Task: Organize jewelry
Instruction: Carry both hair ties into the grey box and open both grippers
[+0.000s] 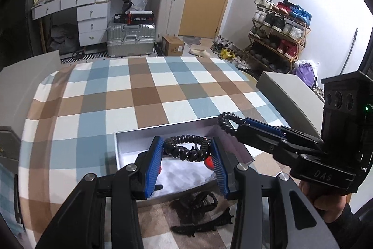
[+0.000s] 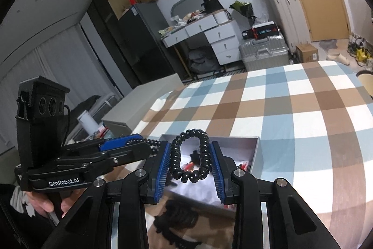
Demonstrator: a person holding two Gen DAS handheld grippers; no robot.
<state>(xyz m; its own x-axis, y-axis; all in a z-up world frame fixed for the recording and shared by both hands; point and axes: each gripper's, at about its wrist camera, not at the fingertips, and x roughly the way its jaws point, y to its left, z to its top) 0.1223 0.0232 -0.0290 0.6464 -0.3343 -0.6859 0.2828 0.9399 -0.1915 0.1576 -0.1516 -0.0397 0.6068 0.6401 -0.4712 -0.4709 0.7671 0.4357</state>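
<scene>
Each gripper holds its own black spiral hair tie above an open grey box (image 1: 121,146) on a checked tablecloth. In the left wrist view my left gripper (image 1: 186,144) is shut on one hair tie (image 1: 186,148), which stretches across between the blue pads. My right gripper (image 1: 242,124) comes in from the right, shut on a second hair tie (image 1: 227,120) that loops out past its tips. The right wrist view shows that tie (image 2: 190,155) hanging as a loop between the right gripper (image 2: 190,146) pads. The left gripper (image 2: 139,140) sits just to its left. A red item (image 1: 207,161) lies in the box.
Black hair clips (image 1: 195,202) lie on the tablecloth (image 1: 144,90) just in front of the box (image 2: 255,151). White chair backs (image 1: 286,90) stand at both table sides. Behind are a dresser, suitcases (image 1: 130,39) and a shoe rack (image 1: 277,36). A hand (image 2: 46,203) grips the left tool.
</scene>
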